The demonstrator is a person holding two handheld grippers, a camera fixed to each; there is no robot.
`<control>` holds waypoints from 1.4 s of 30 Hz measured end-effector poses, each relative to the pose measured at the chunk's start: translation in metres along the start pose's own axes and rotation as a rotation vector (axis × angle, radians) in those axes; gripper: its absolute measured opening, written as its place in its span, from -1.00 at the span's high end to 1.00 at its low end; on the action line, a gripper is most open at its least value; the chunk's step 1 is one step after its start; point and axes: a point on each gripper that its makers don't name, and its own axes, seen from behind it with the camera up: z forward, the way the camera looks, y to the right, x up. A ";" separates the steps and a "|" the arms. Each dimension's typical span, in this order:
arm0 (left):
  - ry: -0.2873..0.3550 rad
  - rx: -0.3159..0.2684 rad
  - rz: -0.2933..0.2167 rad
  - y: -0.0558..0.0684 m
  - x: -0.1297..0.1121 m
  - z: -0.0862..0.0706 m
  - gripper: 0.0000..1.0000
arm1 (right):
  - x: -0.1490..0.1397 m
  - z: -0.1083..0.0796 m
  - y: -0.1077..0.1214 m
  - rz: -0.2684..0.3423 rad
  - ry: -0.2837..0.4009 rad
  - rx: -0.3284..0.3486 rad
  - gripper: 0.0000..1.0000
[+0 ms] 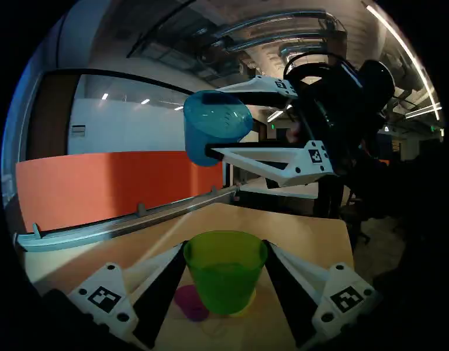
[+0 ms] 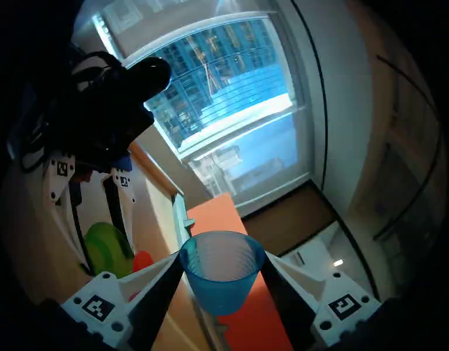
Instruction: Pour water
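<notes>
- Table (image 1: 306, 234): lies below the green cup (image 1: 225, 281).
- Right hand-held gripper (image 2: 223, 257): clamped on the blue cup (image 1: 218, 126), tipped at 12 o'clock.
- Left hand-held gripper (image 1: 224, 250): grips the green cup at 6 o'clock, possibly part-filled.
- Step: pouring; next likely needs the blue cup's lip brought over the green rim.

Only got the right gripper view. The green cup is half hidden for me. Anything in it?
Observer: Yes. The green cup, held in the left tongs, shows a liquid line about halfway up.
Operator: How is the blue cup sitting?
Observer: The blue cup is tipped on its side in the right tongs, higher than the green cup.
Operator: Anything on the table?
Observer: A purple thing and a yellow thing lie on the table by the green cup's base.
</notes>
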 end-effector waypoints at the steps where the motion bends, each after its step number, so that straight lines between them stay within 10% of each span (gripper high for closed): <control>1: -0.001 0.002 0.001 0.000 0.000 -0.001 -0.78 | 0.000 -0.002 -0.001 0.040 0.000 0.003 -0.82; 19: -0.006 0.031 0.022 -0.007 0.008 -0.009 -0.78 | 0.001 -0.024 -0.017 0.718 0.010 0.081 -0.82; 42: -0.073 0.119 0.030 -0.043 -0.014 -0.033 -0.78 | -0.076 -0.066 -0.045 0.846 -0.117 0.067 -0.82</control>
